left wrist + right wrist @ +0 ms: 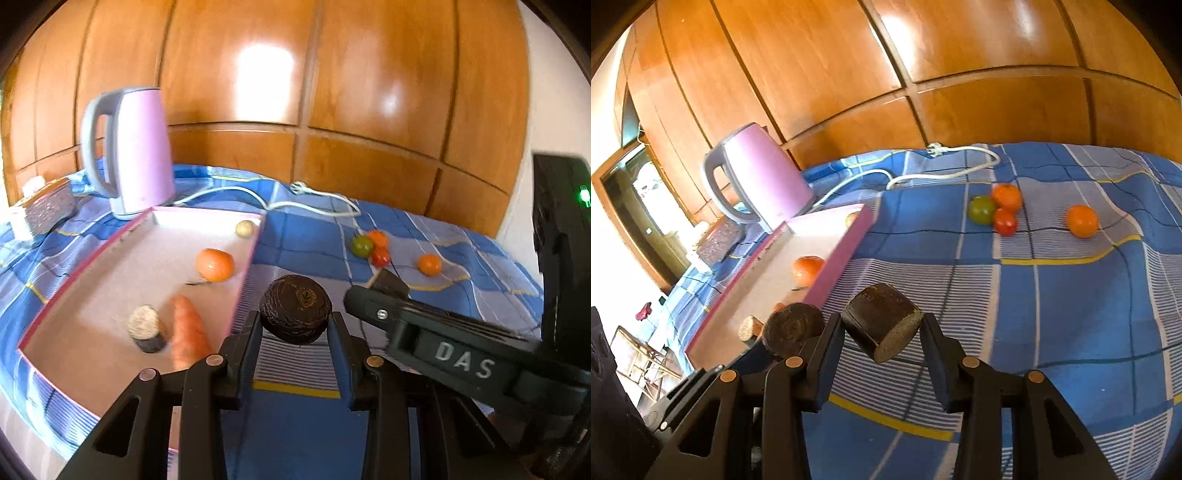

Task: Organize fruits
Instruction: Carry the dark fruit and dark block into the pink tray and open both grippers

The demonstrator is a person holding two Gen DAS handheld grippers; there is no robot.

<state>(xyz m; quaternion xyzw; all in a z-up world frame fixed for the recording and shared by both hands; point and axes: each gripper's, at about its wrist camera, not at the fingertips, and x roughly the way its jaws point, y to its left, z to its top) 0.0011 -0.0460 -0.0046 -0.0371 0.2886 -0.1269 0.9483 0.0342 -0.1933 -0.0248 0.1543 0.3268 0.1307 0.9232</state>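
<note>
So both hands are loaded right now: the left gripper is clamped on a dark, wrinkly round fruit, and the right gripper is pinching a dark cut chunk with a pale, grainy cut face. Both are held up off the blue checked cloth, just outside the near right wall of the pink tray. Inside that tray there's already an orange fruit, a carrot, a small pale round thing in the far corner and another cut piece beside the carrot. Well to the right of the tray, four little ones are left on the cloth: a green one, a red one and an orange one bunched together, plus a loose orange one. My guess is the wrinkly fruit is light with a hardish, shrivelled skin, so it probably won't squash, but being round it could roll out of the pads. Grab across the widest middle. The chunk looks firm; I'd hold the dark skin sides, not the crumbly-looking face. A pink kettle sits just behind the tray.
</note>
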